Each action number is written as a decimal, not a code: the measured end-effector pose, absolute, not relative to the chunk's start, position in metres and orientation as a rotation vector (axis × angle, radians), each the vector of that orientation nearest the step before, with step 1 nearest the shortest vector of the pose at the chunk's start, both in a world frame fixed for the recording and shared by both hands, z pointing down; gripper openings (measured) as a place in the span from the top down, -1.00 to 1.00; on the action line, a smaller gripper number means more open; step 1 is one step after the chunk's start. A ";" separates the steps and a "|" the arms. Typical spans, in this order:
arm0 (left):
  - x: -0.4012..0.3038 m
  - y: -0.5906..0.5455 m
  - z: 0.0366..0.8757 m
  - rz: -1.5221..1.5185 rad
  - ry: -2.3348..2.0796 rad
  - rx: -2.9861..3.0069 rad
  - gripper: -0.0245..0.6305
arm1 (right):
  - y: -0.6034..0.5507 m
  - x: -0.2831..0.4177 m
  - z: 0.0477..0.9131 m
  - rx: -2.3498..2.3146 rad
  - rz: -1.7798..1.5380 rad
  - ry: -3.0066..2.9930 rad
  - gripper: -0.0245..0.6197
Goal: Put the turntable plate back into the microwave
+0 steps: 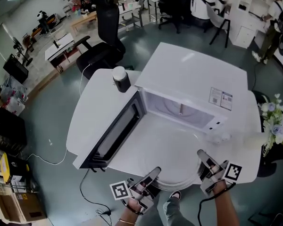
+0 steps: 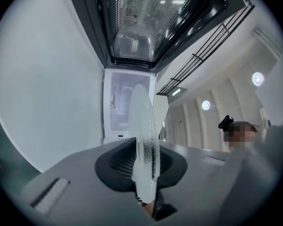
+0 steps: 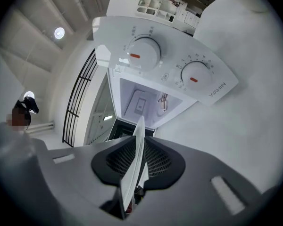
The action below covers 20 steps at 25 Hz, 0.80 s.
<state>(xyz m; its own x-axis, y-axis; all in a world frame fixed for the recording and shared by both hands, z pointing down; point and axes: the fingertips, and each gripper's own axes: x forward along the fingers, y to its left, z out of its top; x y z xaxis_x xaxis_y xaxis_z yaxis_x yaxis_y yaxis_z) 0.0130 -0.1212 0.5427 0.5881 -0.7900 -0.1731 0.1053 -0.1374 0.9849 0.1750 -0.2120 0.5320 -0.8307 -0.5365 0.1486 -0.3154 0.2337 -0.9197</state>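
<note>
The turntable plate [image 1: 175, 171], a clear glass disc, lies about flat over the front of the white table [image 1: 92, 107], before the open microwave [image 1: 193, 74]. My left gripper [image 1: 153, 174] is shut on its near-left rim and my right gripper [image 1: 203, 160] on its right rim. In the left gripper view the plate [image 2: 144, 135] stands edge-on between the jaws of the left gripper [image 2: 144, 167], with the cavity [image 2: 125, 107] straight ahead. In the right gripper view the plate's rim [image 3: 137, 145] is pinched in the right gripper [image 3: 137, 163], below the microwave's two dials [image 3: 144, 53].
The microwave door [image 1: 114, 132] hangs open to the left, out over the table. A dark cup with a white lid [image 1: 120, 79] stands beside the microwave's left corner. Flowers [image 1: 276, 121] sit at the table's right end. An office chair [image 1: 104, 41] stands behind the table.
</note>
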 end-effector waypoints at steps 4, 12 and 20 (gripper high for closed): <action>0.016 -0.131 0.547 -0.859 -0.622 1.531 0.82 | -0.222 0.175 0.534 -0.868 -1.597 2.364 0.75; 0.018 -0.140 0.544 -0.882 -0.636 1.518 0.81 | -0.234 0.171 0.525 -0.938 -1.518 2.422 0.74; 0.011 -0.142 0.540 -0.889 -0.654 1.527 0.81 | -0.235 0.171 0.520 -0.988 -1.462 2.454 0.72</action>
<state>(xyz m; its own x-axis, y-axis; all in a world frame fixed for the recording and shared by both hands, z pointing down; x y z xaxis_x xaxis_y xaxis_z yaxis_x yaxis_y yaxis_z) 0.0112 -0.1418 0.5400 0.5513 -0.8169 -0.1698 0.0802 -0.1507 0.9853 0.1707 -0.2354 0.5197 -0.7799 -0.5864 0.2186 -0.4714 0.3207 -0.8216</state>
